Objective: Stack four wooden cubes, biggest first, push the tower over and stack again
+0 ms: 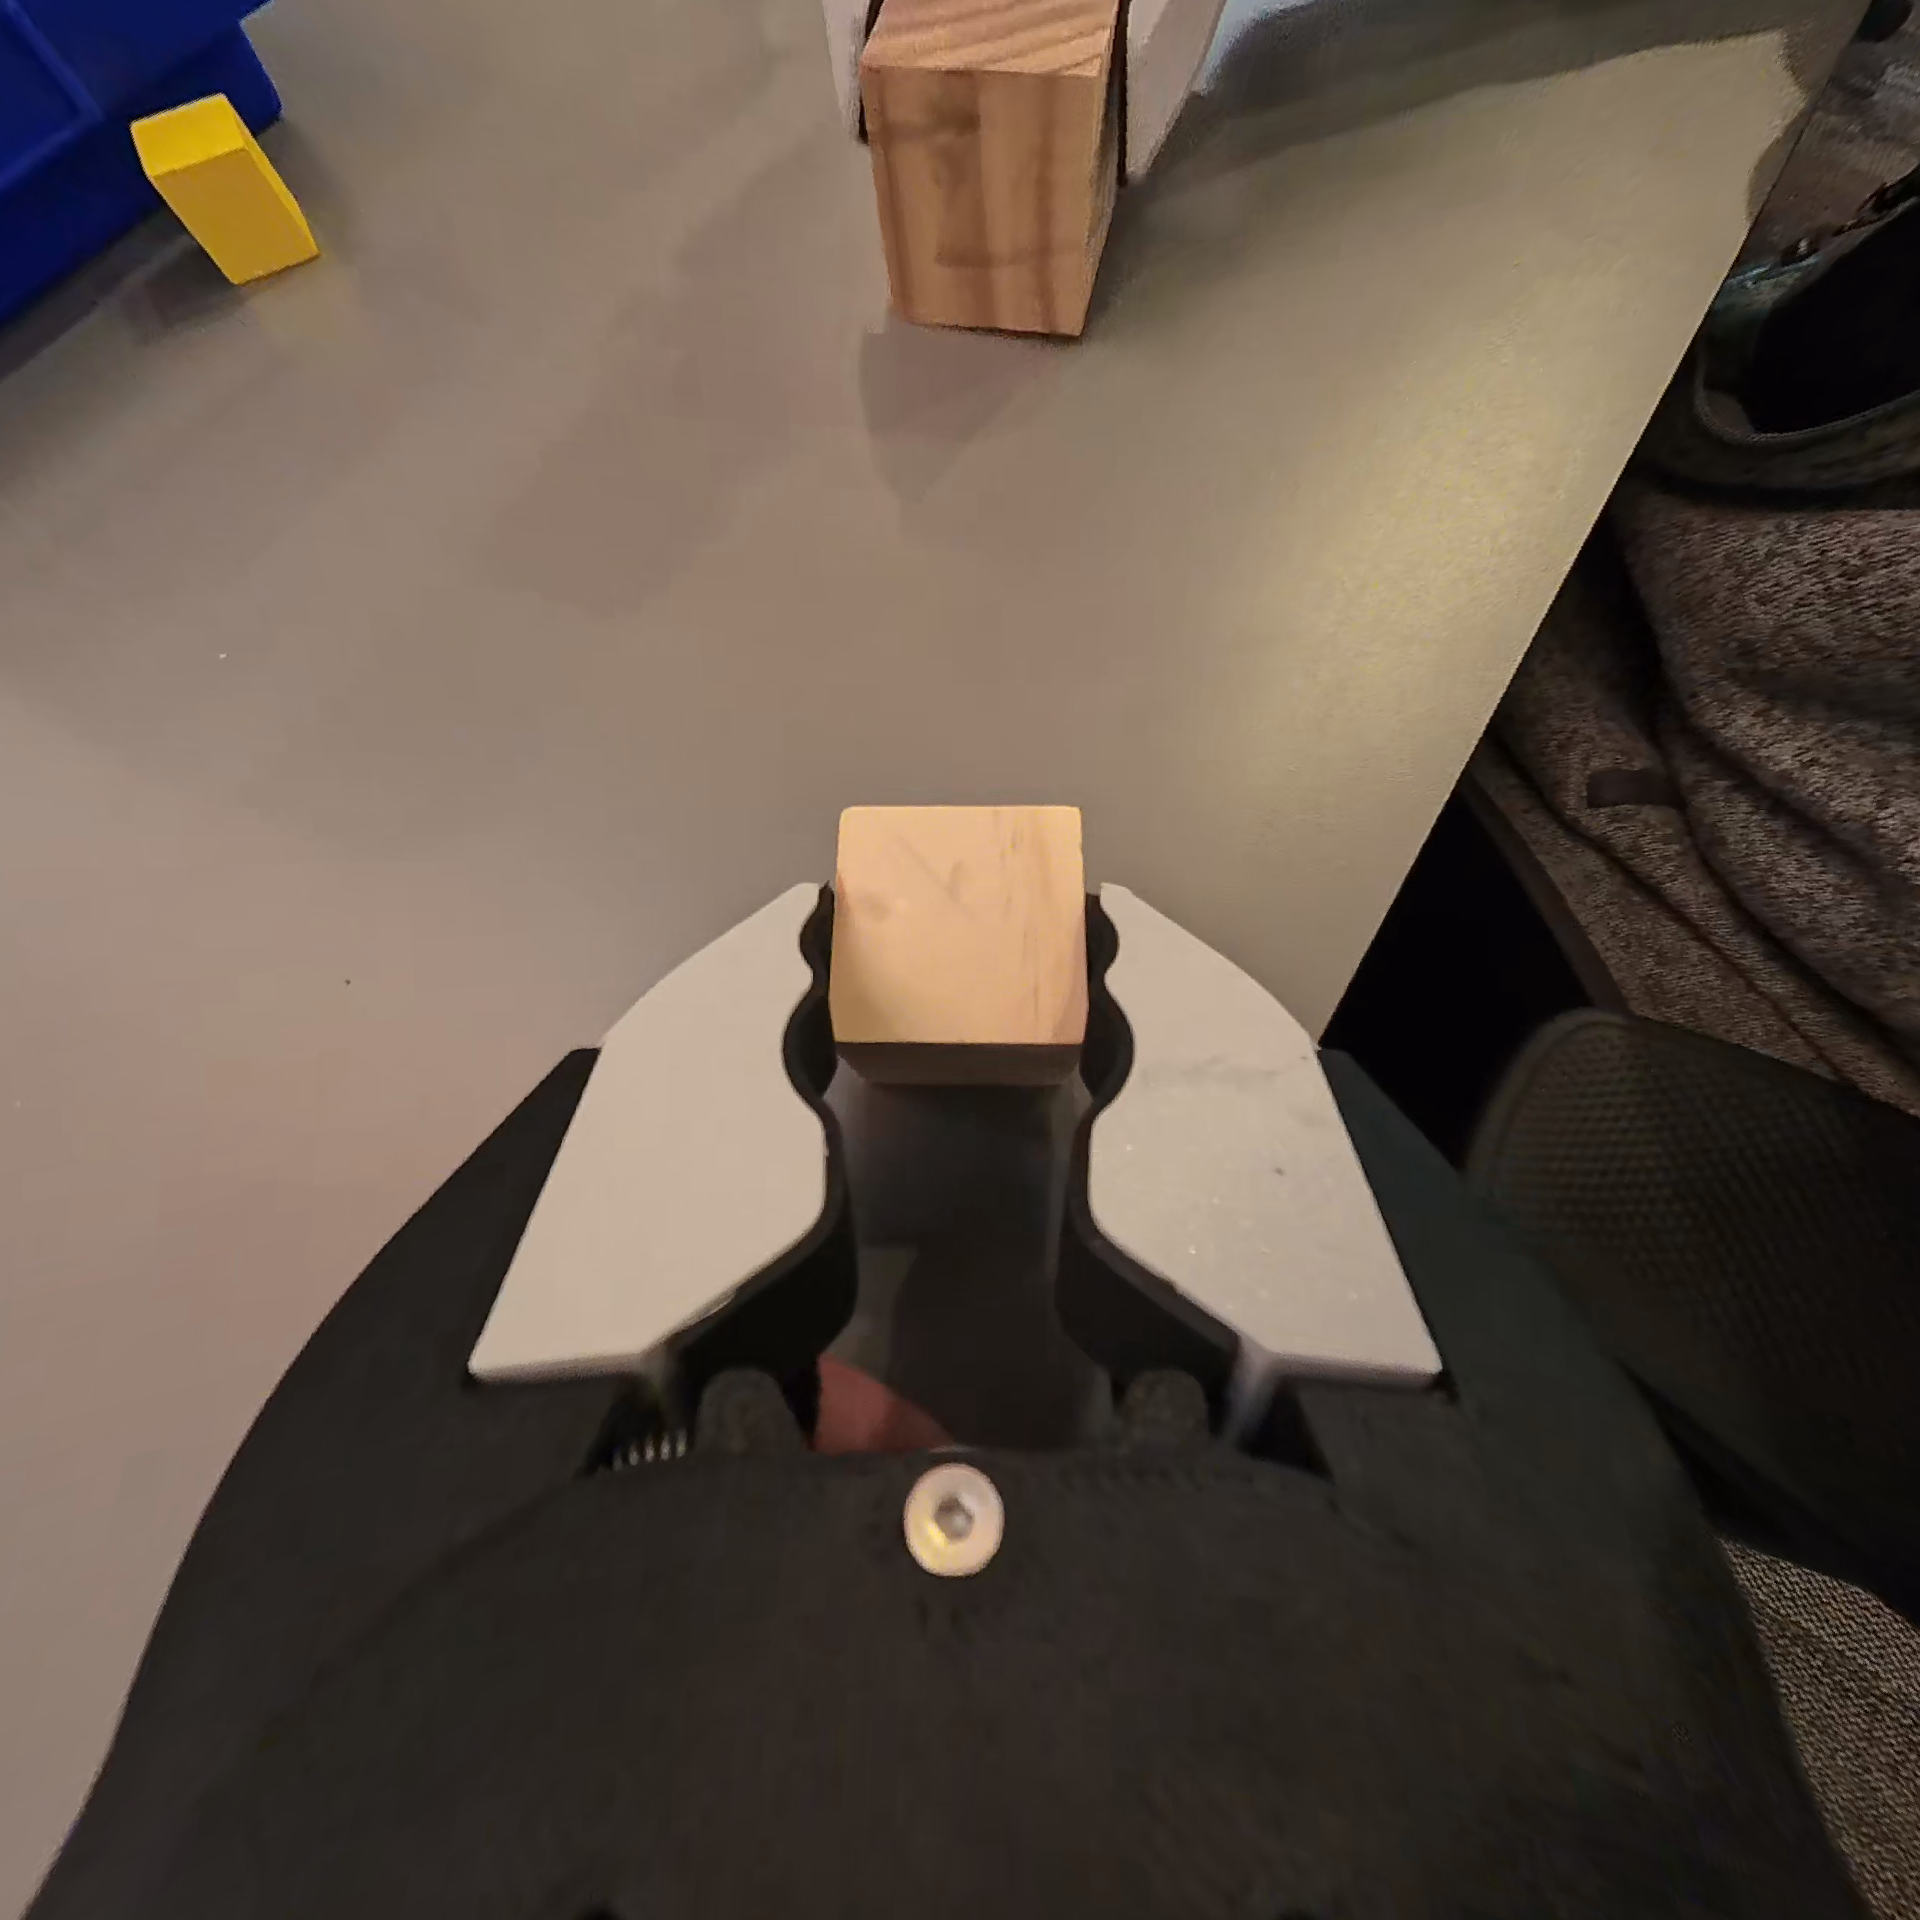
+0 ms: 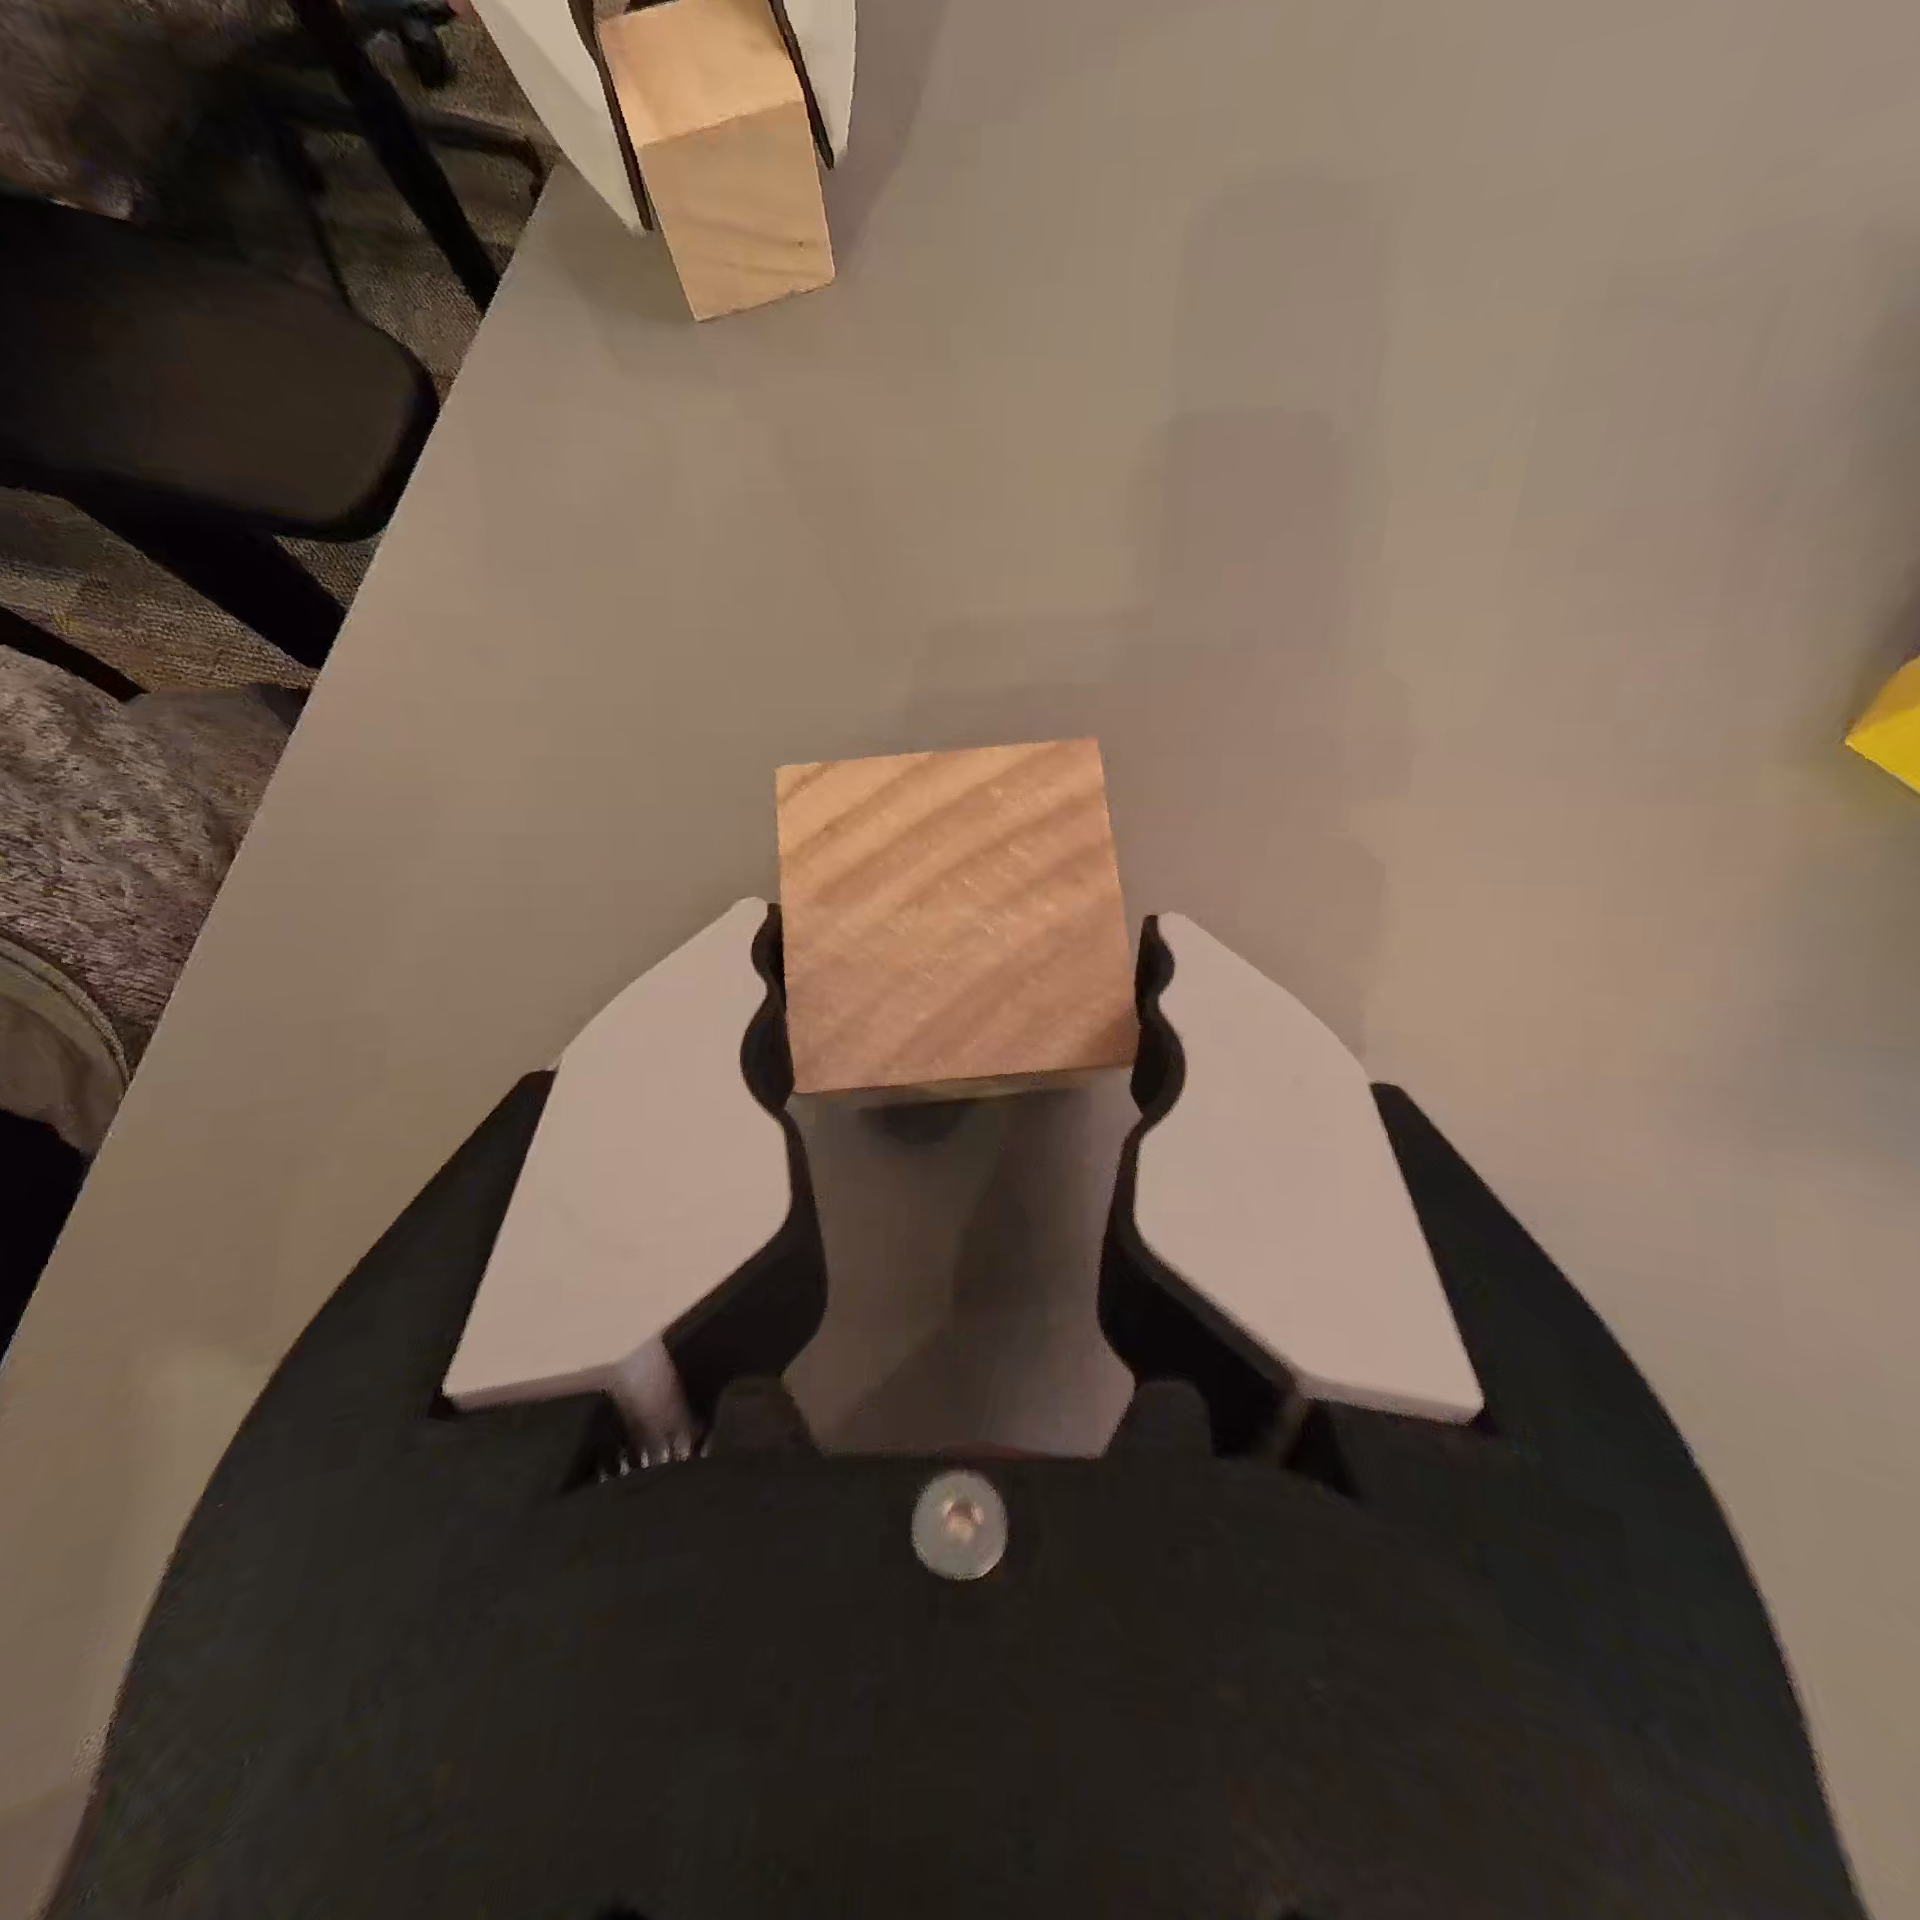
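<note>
Nearest you, your left claw is clamped on a small pale cube, its fingers pinching the two side faces so the top and bottom stay free for setting down flat. Your right claw grips a larger, strongly grained cube the same way, level and square, apparently lifted clear of the desk.

Farther out, at 12 o'clock in the left wrist view, that grained cube shows again, hanging low over or touching the desk; I cannot tell which. The bigger one should go down first, so the small one probably waits its turn.

At 10 o'clock sits a yellow block against a blue bin, well apart from your working patch. No other wooden cubes are in view, so the tower looks barely begun.
</note>
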`<state>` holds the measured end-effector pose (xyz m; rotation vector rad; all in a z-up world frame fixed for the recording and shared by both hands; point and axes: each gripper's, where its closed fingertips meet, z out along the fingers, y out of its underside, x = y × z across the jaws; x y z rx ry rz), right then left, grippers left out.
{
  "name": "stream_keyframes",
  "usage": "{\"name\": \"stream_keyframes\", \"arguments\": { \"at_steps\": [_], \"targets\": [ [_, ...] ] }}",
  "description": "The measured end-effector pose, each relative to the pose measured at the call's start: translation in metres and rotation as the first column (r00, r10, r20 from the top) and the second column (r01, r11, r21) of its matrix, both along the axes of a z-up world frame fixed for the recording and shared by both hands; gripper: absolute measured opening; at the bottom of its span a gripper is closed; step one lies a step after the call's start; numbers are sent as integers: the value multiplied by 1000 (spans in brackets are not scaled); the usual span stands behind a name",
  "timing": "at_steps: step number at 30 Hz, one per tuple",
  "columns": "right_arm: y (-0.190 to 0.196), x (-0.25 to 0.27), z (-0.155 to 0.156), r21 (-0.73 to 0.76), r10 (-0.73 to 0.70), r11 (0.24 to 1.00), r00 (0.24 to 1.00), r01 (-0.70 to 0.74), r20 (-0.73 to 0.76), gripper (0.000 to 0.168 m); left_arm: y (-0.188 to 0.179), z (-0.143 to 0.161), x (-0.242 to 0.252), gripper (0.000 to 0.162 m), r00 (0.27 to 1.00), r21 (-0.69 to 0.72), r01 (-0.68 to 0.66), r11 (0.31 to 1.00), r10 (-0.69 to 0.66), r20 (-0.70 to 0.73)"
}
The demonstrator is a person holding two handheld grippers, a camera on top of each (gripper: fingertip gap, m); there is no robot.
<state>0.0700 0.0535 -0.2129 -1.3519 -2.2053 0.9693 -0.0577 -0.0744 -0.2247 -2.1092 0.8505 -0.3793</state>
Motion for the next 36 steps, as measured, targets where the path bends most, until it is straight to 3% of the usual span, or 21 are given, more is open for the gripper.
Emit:
{"name": "stream_keyframes", "arguments": {
  "at_steps": [5,9,15,22,23,24,25,28,31,36],
  "targets": [
    [16,41,30,11,-81,997,995,82,-59,63,14,15,8,44,1000,64,6,998,-7,16],
    [71,126,49,36,-260,964,963,263,-64,63,42,27,30,44,999,90,42,995,-40,-20],
    [156,250,28,64,-498,865,867,498,-14,63,114,50,97,44,991,153,127,980,-130,10],
    [154,260,4,-53,-472,881,881,470,-38,63,184,95,228,44,929,201,355,913,-368,33],
    [153,261,2,-54,-473,880,881,472,-19,71,193,102,250,44,914,219,392,894,-405,17],
    [153,264,2,-52,-471,881,882,470,-21,92,202,108,271,44,898,227,425,876,-439,13],
    [152,267,6,-58,-463,886,886,460,-39,90,211,111,292,44,879,225,463,857,-476,5],
    [157,281,20,-86,-479,877,872,472,-98,92,239,107,350,44,833,185,544,819,-553,0],
    [164,293,31,-126,-504,863,851,489,-149,85,260,89,392,44,789,142,613,778,-611,-57],
    [166,299,28,-131,-503,863,852,487,-145,76,277,50,414,45,748,9,657,754,-651,-128]
  ]
}}
